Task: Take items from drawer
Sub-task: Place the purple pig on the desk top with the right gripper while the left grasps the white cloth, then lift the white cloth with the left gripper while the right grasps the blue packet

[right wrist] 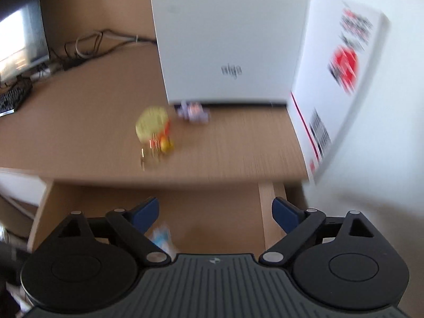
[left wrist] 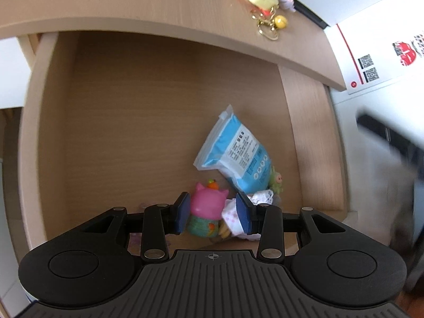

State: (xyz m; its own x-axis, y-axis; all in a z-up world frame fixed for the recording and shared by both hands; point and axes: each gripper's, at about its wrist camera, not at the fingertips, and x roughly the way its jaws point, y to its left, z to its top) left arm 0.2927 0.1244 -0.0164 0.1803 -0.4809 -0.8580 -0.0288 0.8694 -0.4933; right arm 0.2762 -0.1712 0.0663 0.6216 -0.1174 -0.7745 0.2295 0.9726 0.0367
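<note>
Wood-grain tabletop (left wrist: 159, 2) overhangs an open drawer (left wrist: 119, 122), where a pink pig toy (left wrist: 205, 206) stands between the spread left tongs (left wrist: 213, 216) — unclamped, blue packet (left wrist: 235, 151) just beyond. Right tongs (right wrist: 215, 214) hang apart and empty above the drawer, facing the yellow keychain (right wrist: 152, 126) on the tabletop.

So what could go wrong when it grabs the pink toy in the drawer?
The left hand-held gripper is open around the pink pig-like toy, but a white patterned cloth bundle crowds its right finger and might get pinched too. The blue and white pouch lies close behind and could get nudged. The right wrist view is blurred, so fast motion may bump the wooden desktop.
</note>
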